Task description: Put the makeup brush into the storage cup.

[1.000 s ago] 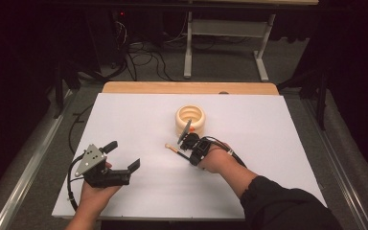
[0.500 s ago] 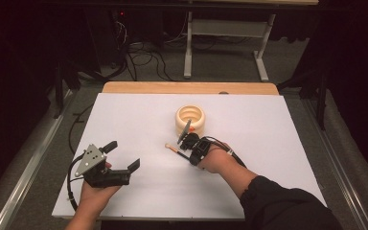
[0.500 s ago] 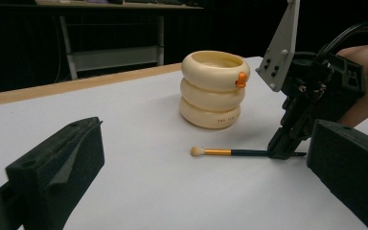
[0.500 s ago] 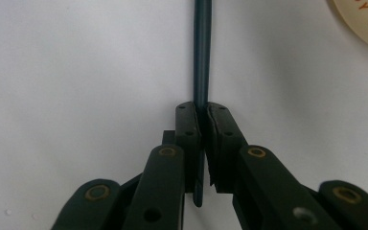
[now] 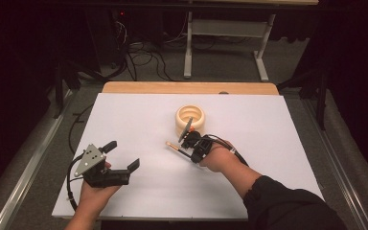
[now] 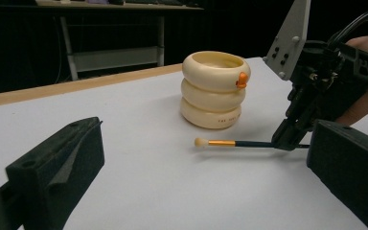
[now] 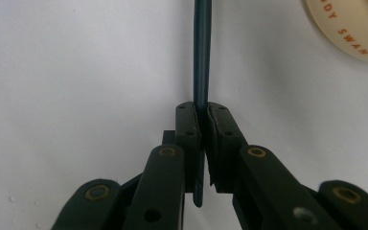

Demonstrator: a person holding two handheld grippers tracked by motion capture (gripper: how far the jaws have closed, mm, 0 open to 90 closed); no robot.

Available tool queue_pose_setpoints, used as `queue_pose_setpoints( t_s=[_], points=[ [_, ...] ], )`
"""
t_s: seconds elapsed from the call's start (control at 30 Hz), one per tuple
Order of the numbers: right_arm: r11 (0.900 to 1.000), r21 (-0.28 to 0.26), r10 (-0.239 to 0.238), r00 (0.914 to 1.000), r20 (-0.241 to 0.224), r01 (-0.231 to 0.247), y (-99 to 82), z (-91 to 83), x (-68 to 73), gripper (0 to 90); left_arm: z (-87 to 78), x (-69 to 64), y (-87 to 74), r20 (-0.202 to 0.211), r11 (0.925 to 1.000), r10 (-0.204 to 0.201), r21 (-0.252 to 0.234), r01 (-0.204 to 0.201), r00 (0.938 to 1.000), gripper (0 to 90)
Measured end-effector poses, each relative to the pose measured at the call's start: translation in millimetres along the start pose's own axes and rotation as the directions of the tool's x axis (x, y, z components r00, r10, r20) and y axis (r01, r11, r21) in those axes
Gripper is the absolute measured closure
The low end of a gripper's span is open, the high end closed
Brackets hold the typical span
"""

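Jaws: my right gripper (image 5: 190,147) pinches the brush (image 6: 230,143) by its dark handle; left gripper (image 5: 120,158) gapes, empty.
Brush: just in front of the ringed holder (image 5: 189,119).
Risk: thin handle may pivot in the pads.

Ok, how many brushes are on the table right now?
1. The brush lies level just above the table, left of the ringed holder, its handle clamped in the right gripper. More could be hidden inside the holder.
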State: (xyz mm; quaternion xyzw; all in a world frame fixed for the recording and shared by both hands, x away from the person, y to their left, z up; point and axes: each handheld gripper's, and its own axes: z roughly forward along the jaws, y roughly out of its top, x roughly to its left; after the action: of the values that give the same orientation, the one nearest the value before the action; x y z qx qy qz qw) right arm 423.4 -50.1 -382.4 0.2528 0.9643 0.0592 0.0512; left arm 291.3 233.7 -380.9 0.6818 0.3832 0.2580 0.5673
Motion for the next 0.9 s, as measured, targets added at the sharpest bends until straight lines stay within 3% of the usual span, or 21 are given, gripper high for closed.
queue_pose_setpoints(
  t_s=[0.43,0.9],
  points=[
    [1.0,-0.002,0.006,0.9999,0.016,-0.006,-21.1,-12.1,-5.5,86.9,0.4,-0.9,-0.1,-0.001,1.0,0.002,0.001,-0.002,1.0,0.0],
    [0.9985,-0.004,0.055,0.9982,0.026,-0.055,-58.1,-21.2,-16.5,86.9,0.9,-1.0,-0.4,-0.001,0.9999,0.009,0.009,-0.009,1.0,0.0]
  ],
)
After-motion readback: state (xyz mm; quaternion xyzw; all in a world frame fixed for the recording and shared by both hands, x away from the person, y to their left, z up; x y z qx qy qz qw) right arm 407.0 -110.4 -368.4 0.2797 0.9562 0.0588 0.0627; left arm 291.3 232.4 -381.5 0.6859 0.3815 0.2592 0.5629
